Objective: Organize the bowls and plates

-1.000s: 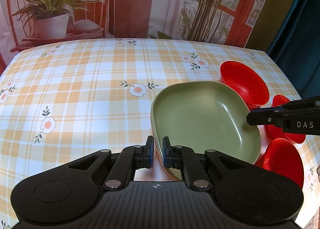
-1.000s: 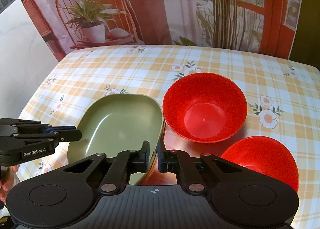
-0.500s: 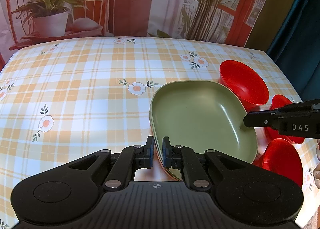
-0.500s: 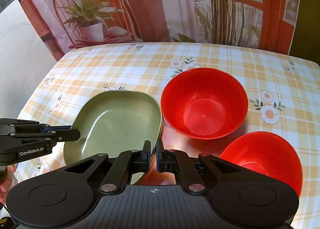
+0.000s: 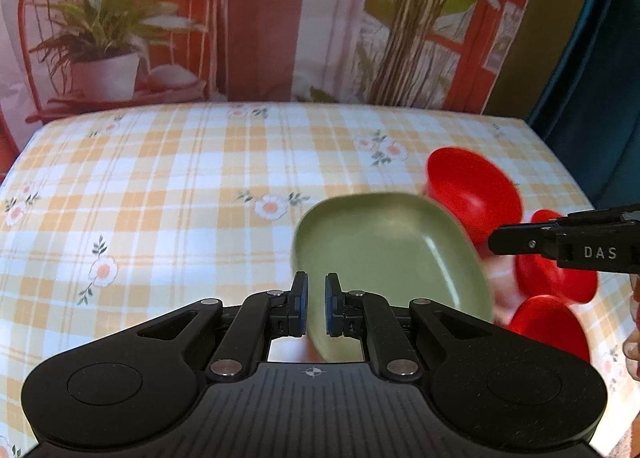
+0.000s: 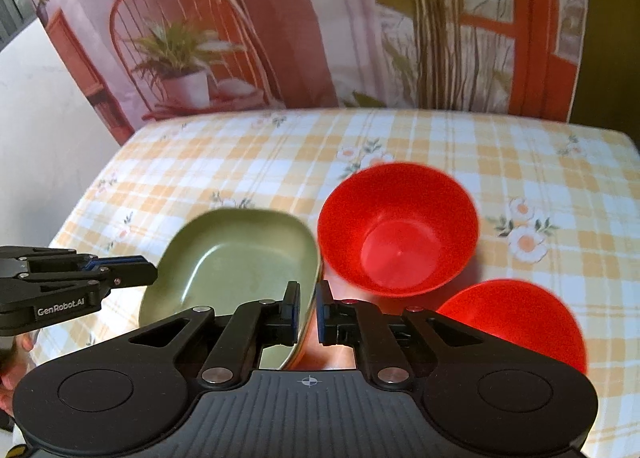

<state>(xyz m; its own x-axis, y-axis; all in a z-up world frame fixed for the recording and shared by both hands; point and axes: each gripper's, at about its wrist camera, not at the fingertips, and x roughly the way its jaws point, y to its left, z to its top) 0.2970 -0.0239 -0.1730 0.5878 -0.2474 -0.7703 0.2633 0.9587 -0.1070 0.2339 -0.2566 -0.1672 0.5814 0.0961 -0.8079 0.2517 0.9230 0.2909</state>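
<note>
— Both tongs, how do they stand?
— Left gripper is clamped on the near rim of the green plate; right gripper pinches its opposite rim, so the plate hangs tilted between them.
— Any writing?
— "DAS" on the right gripper's side, "GenRobot.AI" on the left's.
— Beyond the plate?
— Three red bowls stand just beside it on the checked, flowered tablecloth. Farthest back hangs a backdrop printed with a potted plant.

Checked tablecloth before a printed backdrop of plants
</note>
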